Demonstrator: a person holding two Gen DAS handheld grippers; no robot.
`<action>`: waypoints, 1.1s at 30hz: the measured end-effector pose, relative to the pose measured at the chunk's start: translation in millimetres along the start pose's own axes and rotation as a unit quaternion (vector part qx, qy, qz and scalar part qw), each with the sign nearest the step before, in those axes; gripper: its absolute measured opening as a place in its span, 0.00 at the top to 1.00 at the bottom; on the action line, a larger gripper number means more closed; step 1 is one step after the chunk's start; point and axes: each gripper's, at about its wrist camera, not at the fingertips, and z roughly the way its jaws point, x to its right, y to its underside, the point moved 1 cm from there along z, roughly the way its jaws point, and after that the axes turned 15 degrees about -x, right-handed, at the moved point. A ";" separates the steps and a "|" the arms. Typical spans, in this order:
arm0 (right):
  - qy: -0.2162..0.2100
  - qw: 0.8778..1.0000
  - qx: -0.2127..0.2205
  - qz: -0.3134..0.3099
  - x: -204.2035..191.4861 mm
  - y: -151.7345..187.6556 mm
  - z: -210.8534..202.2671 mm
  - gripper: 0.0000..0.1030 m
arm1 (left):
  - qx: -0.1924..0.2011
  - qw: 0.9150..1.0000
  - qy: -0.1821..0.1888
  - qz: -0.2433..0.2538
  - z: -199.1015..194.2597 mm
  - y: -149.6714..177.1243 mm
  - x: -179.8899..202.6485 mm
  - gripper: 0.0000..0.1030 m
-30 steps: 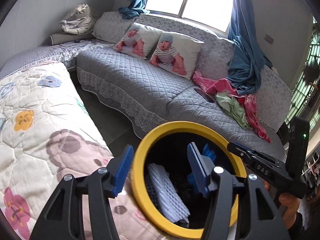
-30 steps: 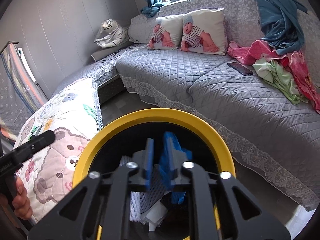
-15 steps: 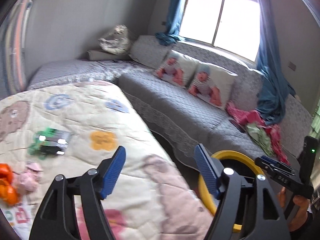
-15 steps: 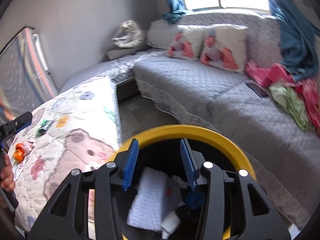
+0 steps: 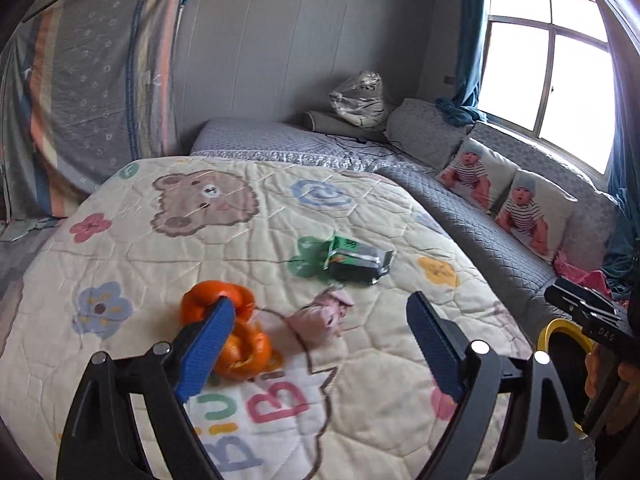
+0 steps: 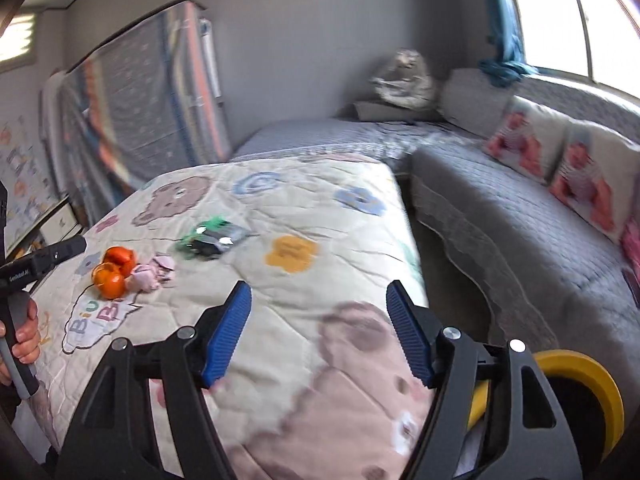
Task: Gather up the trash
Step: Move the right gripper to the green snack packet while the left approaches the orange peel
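Observation:
Orange peel pieces, a crumpled pink tissue and a green and black snack wrapper lie on the cartoon quilt. My left gripper is open and empty, just short of the peel and tissue. My right gripper is open and empty above the quilt's near part, with the peel, tissue and wrapper far to its left. The yellow-rimmed bin stands at the lower right, and its rim also shows in the left wrist view.
A grey quilted sofa with two baby-print pillows runs along the right, separated from the quilt by a narrow floor gap. A plush toy sits at the far corner. A striped mattress leans on the wall.
Both grippers swung left from the bin to the quilt. My right gripper, shut over the bin a second ago, opened. The trash on the quilt came into view.

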 end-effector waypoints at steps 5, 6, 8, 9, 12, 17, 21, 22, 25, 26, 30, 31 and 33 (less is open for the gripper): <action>-0.030 0.998 -0.007 -0.063 -50.3 -28.1 38.0 0.35 | -0.009 0.999 -0.015 -0.032 0.1 18.5 -32.8 0.18; -0.034 0.997 -0.010 -0.074 -57.7 -32.0 45.8 0.35 | -0.011 0.999 -0.016 -0.034 0.3 21.1 -35.4 0.18; -0.038 0.995 -0.020 -0.094 -70.8 -39.4 61.8 0.35 | -0.016 0.999 -0.021 -0.036 3.8 25.0 -38.4 0.18; -0.038 0.994 -0.024 -0.104 -76.5 -41.3 69.2 0.35 | -0.022 0.999 -0.024 -0.035 7.0 25.6 -39.4 0.18; -0.024 0.990 -0.040 -0.135 -92.5 -46.6 91.1 0.35 | -0.037 0.998 -0.023 -0.044 16.5 27.6 -45.8 0.18; -0.013 0.984 -0.068 -0.163 -106.7 -58.4 117.9 0.35 | -0.050 0.997 -0.018 -0.059 27.6 23.2 -55.7 0.18; 0.008 0.977 -0.085 -0.196 -119.1 -65.9 135.9 0.35 | -0.064 0.996 -0.024 -0.058 37.8 20.6 -55.4 0.18; 0.011 0.975 -0.091 -0.202 -121.7 -68.2 141.1 0.35 | -0.069 0.996 -0.021 -0.060 41.1 20.0 -56.2 0.18; 0.018 0.971 -0.106 -0.211 -127.6 -72.8 155.7 0.35 | -0.084 0.994 -0.015 -0.070 50.4 19.7 -60.0 0.19; 0.022 0.970 -0.108 -0.216 -129.8 -75.1 160.3 0.35 | -0.091 0.993 -0.011 -0.074 53.6 19.8 -61.4 0.20; 0.023 0.967 -0.133 -0.218 -132.7 -84.4 181.4 0.35 | -0.118 0.989 -0.008 -0.090 67.1 21.2 -67.5 0.29; 0.024 0.966 -0.138 -0.218 -132.9 -85.9 185.6 0.36 | -0.123 0.988 -0.004 -0.093 69.8 21.0 -69.0 0.31; 0.017 0.963 -0.152 -0.220 -133.6 -88.4 195.1 0.42 | -0.123 0.988 0.004 -0.096 71.3 19.1 -70.4 0.35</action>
